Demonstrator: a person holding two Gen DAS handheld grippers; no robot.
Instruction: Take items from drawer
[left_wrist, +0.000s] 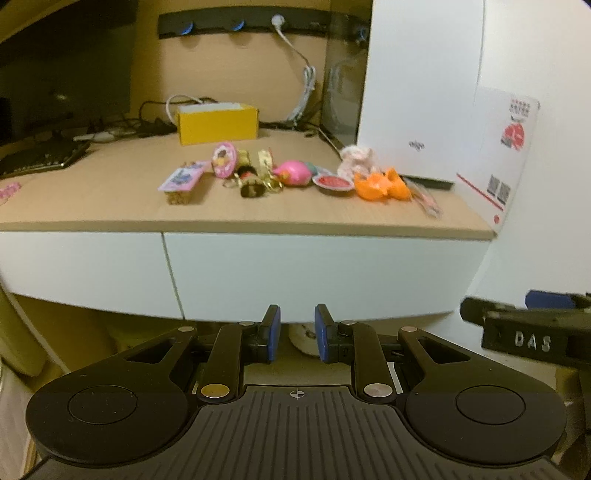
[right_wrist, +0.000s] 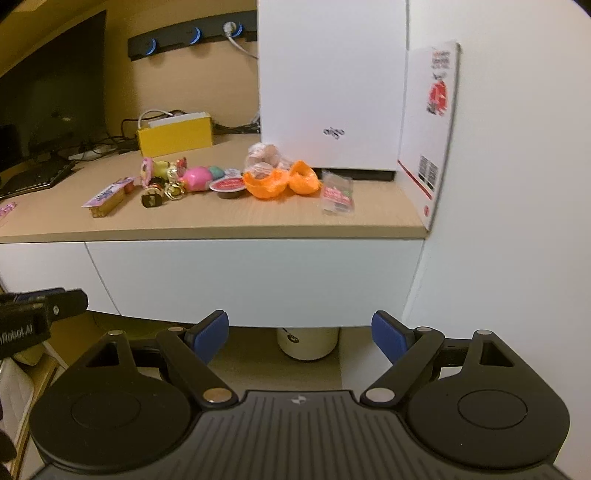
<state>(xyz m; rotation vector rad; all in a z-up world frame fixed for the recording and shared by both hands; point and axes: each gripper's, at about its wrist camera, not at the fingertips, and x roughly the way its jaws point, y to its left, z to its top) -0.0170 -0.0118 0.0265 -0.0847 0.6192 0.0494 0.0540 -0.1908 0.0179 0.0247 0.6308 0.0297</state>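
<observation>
The white drawer front (left_wrist: 314, 273) (right_wrist: 251, 280) under the wooden desktop is closed. On the desktop lies a row of small items: a pink snack pack (left_wrist: 181, 181) (right_wrist: 109, 195), a pink toy (left_wrist: 293, 172) (right_wrist: 197, 179), a red-lidded cup (left_wrist: 332, 181) (right_wrist: 228, 185), an orange shell (left_wrist: 380, 182) (right_wrist: 280, 181) and a clear sachet (right_wrist: 337, 194). My left gripper (left_wrist: 297, 332) hangs in front of and below the drawer, its pads a narrow gap apart with nothing between them. My right gripper (right_wrist: 299, 332) is beside it, wide open and empty.
A tall white box (left_wrist: 417, 85) (right_wrist: 332, 85) and a leaning card (right_wrist: 432, 125) stand at the desk's right end by the wall. A yellow box (left_wrist: 216, 123), cables, a keyboard (left_wrist: 37, 158) and a dark monitor (left_wrist: 62, 66) sit further back. A white cylinder (right_wrist: 308, 343) stands under the desk.
</observation>
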